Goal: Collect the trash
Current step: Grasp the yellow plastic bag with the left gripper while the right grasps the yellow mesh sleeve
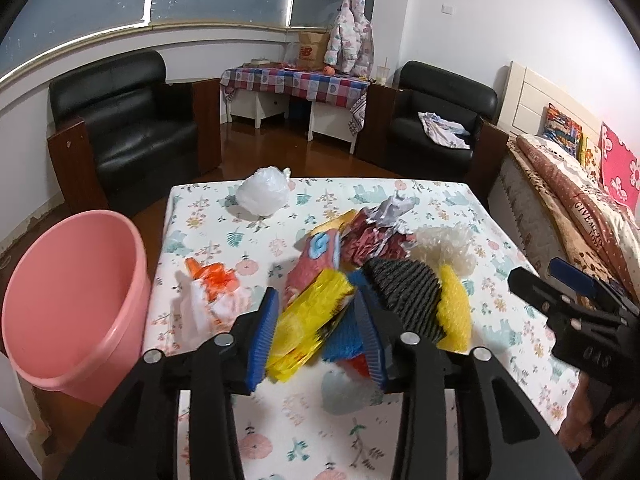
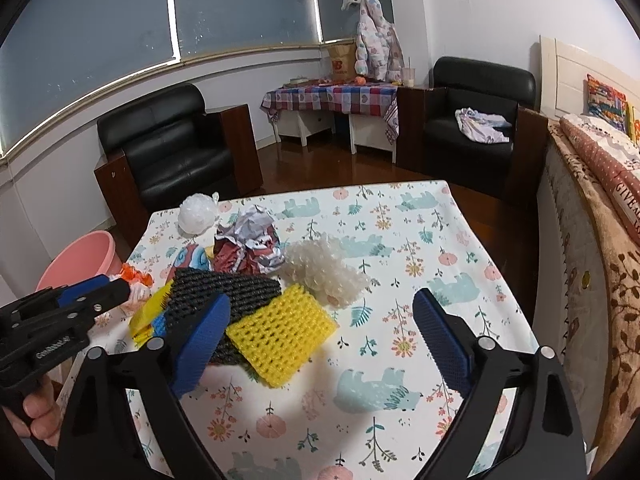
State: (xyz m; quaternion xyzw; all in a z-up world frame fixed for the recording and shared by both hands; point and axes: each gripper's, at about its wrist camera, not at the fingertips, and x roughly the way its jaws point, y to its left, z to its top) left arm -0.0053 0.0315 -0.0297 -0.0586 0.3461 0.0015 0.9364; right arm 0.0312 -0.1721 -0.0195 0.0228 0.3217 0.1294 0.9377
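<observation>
A heap of trash lies on the floral-cloth table (image 1: 280, 432). My left gripper (image 1: 318, 340) has its jaws around a yellow and blue snack wrapper (image 1: 308, 328), closing on it. Beside it lie a black mesh pad (image 1: 404, 292), a yellow foam net (image 2: 280, 336), a crumpled red-and-white paper (image 2: 248, 244), bubble wrap (image 2: 324, 272), a white plastic bag ball (image 1: 264, 192) and an orange-and-white wrapper (image 1: 212, 292). My right gripper (image 2: 320, 344) is open and empty, jaws wide over the yellow foam net. It also shows at the right of the left wrist view (image 1: 560, 300).
A pink bucket (image 1: 72, 304) stands on the floor at the table's left edge. Two black armchairs (image 1: 128, 128) and a checkered side table (image 1: 296, 84) stand behind. A bed (image 1: 580, 208) runs along the right.
</observation>
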